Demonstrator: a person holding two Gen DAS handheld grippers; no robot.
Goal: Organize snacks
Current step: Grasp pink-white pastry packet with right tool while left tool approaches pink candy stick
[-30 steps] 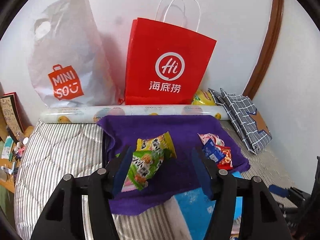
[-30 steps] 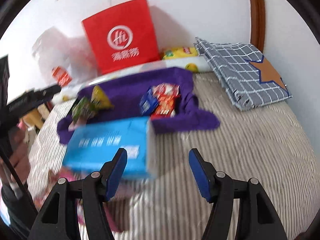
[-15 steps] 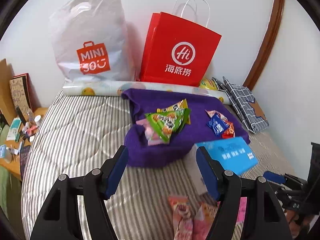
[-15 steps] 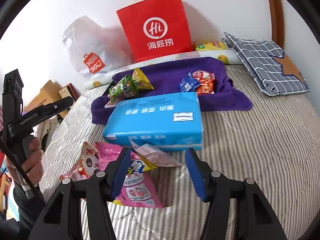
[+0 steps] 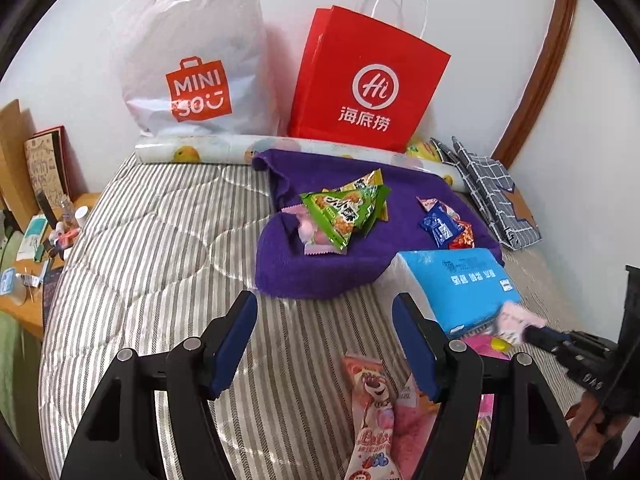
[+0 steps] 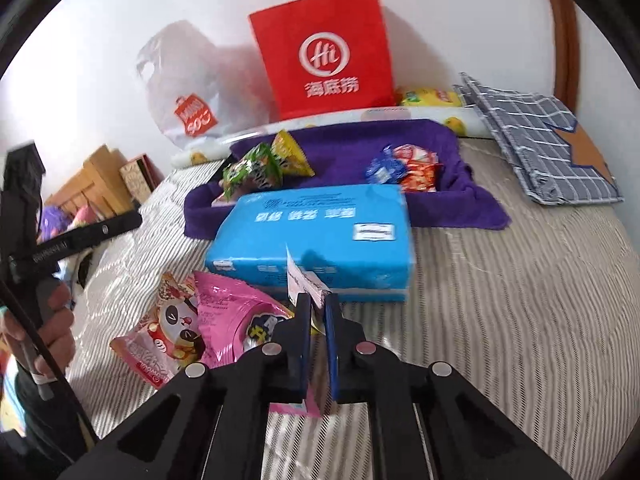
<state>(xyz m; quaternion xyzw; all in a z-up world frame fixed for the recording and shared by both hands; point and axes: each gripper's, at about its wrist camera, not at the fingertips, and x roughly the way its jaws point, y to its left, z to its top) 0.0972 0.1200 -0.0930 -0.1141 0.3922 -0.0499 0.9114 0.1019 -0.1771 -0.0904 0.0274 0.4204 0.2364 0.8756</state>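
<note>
Right gripper [image 6: 318, 300] low over the striped bedspread [image 6: 520, 300], fingers drawn together and pinching a small pale snack packet [image 6: 306, 282], its edge standing upright just in front of the blue tissue pack [image 6: 320, 236]; pink snack bags [image 6: 224, 312] lie just left of it; left gripper [image 5: 324, 312] held above the bedspread, pointing toward the purple towel [image 5: 400, 196], fingers spread wide with nothing between them; green snack bag [image 5: 344, 212] and small blue and red packets [image 5: 444, 226] rest on the towel; a pink bear-print packet [image 5: 372, 404] lies below the left gripper's right finger.
</note>
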